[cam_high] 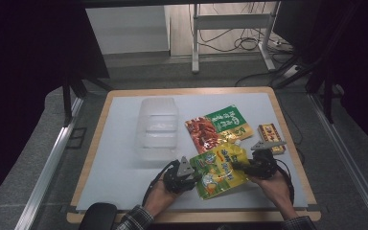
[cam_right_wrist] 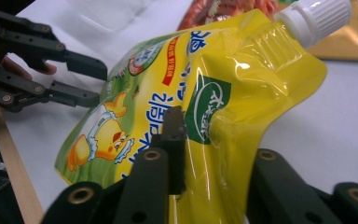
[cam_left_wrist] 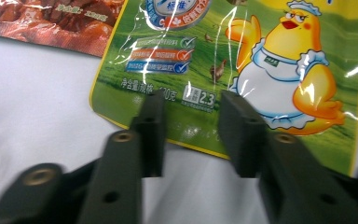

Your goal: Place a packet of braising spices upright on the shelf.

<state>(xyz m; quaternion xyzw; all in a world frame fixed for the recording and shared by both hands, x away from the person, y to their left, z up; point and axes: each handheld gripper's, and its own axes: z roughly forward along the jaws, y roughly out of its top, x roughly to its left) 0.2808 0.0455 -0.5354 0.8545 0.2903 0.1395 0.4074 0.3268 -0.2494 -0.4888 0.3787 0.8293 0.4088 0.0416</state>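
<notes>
Pouch label shows cartoon chick and "2.3".

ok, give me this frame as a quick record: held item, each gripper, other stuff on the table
held item: yellow spouted pouch with chick print, white cap, lifted at the right gripper's side
right gripper: shut on the pouch's edge, film buckled at the jaws
left gripper: open, jaws over the pouch's lower edge, not closed on it
container: clear plastic tub, looks empty
other packs: red and green snack bag, small box
surface: white table mat
</notes>
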